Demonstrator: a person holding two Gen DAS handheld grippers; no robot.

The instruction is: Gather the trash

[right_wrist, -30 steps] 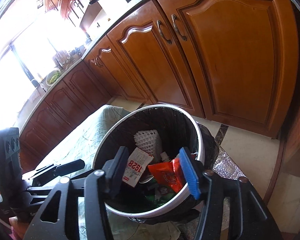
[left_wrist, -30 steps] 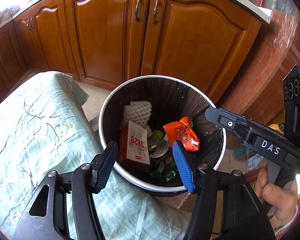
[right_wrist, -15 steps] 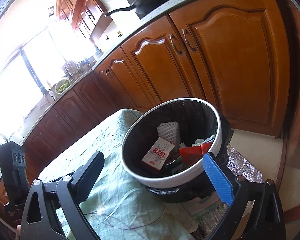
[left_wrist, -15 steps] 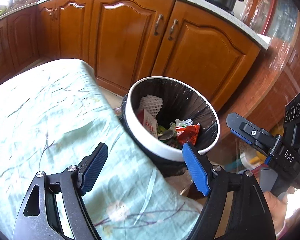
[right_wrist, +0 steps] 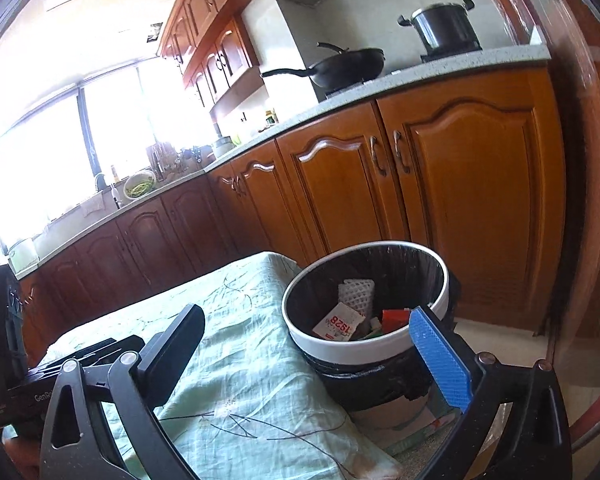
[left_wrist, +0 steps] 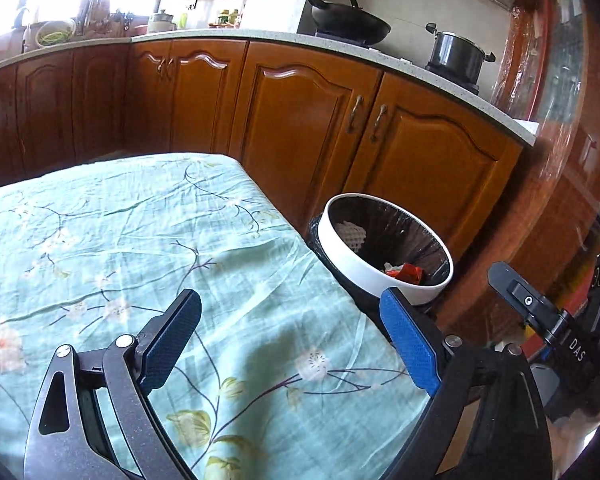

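Note:
A round bin with a white rim (left_wrist: 364,266) (right_wrist: 340,340) and a black liner stands on the floor against the corner of a table under a pale green flowered cloth (left_wrist: 140,240) (right_wrist: 240,344). Inside it lie a white foam net (left_wrist: 350,234) (right_wrist: 356,294), a red wrapper (left_wrist: 406,272) (right_wrist: 394,316) and a white and red carton (right_wrist: 338,324). My left gripper (left_wrist: 290,308) hovers over the cloth, left of the bin, its jaws opening with nothing between them. My right gripper (right_wrist: 306,320) stands wide open and empty, just short of the bin's near rim.
Brown wooden cabinet doors (left_wrist: 308,128) (right_wrist: 472,184) run behind the bin under a speckled counter (right_wrist: 440,68). A black wok (left_wrist: 350,20) and a lidded pot (left_wrist: 456,54) sit on the stove. Pale floor tiles (right_wrist: 496,340) lie to the right of the bin.
Both grippers have drawn back from above the bin and spread wider. The bin now looks smaller and farther away, the cloth lies under the fingers, and the counter and stove have come into view.

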